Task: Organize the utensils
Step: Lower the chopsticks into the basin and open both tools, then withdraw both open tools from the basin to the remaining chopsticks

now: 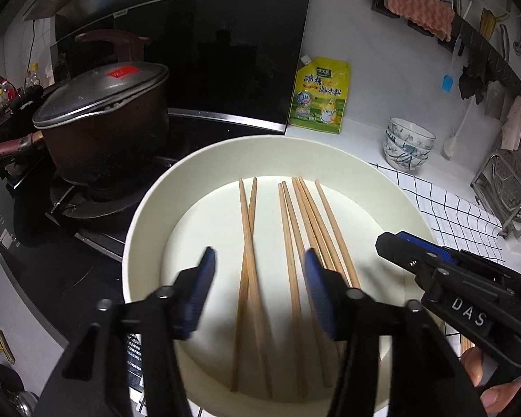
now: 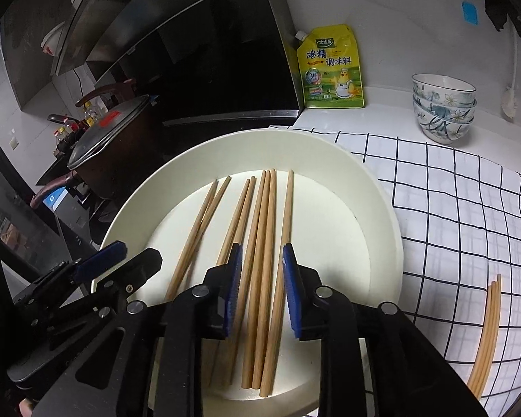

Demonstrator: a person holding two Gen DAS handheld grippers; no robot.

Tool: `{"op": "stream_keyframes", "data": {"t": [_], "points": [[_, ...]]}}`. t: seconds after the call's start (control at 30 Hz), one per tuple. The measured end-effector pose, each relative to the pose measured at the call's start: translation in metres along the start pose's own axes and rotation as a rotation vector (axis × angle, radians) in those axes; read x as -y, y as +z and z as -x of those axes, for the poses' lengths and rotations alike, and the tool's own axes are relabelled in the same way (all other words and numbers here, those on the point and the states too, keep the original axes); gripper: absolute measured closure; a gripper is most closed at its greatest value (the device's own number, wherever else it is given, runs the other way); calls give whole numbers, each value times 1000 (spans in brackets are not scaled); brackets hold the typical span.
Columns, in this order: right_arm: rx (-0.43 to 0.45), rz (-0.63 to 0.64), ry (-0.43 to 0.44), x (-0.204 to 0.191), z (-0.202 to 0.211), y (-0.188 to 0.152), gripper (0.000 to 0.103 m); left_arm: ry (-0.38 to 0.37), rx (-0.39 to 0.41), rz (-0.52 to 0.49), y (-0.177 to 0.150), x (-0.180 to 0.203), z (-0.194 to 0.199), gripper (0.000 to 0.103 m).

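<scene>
- Left gripper [image 1: 258, 286]: blue-padded jaws spread wide over the round cream-white shallow basin [image 1: 149, 215], nothing between the pads except air above a crossed pair of wooden chopsticks.
- Right gripper [image 2: 262, 290]: jaws parted only narrowly, poised above the middle sticks, pinching nothing.
- Eight light wooden chopsticks [image 2: 260, 260] lying loose on the basin floor, roughly parallel, tips toward the far rim; two more wooden chopsticks [image 2: 486, 333] already out on the white cloth with a black grid [image 2: 469, 215], right of the basin.
- Likely trouble: sticks touching side by side, so a narrow bite could catch two or three at once, or nudge a neighbour and roll it away.
- Crossed pair on the left: lifting one could drag or flip the other.
- Thin round sticks flat on a hard floor: pads may skid over instead of getting under.
- Both grippers crowded over one basin, near each other; a collision seems possible when reaching inward.
- Around: dark lidded pot [image 1: 100, 121] on the stove just left of the basin, yellow seasoning pouch [image 2: 333, 69] against the wall, stacked floral ceramic bowls [image 2: 443, 111] far right; none blocking the basin.
- Raised basin wall: the only real barrier to carrying sticks out low.
</scene>
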State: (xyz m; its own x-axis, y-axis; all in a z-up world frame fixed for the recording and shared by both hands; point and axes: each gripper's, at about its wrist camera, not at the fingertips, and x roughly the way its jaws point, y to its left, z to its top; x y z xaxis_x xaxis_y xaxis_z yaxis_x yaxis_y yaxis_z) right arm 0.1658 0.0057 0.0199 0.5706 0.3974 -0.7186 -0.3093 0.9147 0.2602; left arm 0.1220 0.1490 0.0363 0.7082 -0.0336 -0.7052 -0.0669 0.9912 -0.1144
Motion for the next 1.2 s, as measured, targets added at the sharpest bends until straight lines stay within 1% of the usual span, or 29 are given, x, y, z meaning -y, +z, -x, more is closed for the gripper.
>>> {"op": "stream_keyframes", "data": {"t": [0.3,0.8,1.2], "points": [[18,0,-9,2,16,-8,80,-5,14,-5,-4,4,15,44],[69,-5,-63,14,56,-35,73,-28,20,-24,-20,27,36,44],[76,-47,-113,47,82,-59,67,-56,17,-53,-38,56,47,38]]}}
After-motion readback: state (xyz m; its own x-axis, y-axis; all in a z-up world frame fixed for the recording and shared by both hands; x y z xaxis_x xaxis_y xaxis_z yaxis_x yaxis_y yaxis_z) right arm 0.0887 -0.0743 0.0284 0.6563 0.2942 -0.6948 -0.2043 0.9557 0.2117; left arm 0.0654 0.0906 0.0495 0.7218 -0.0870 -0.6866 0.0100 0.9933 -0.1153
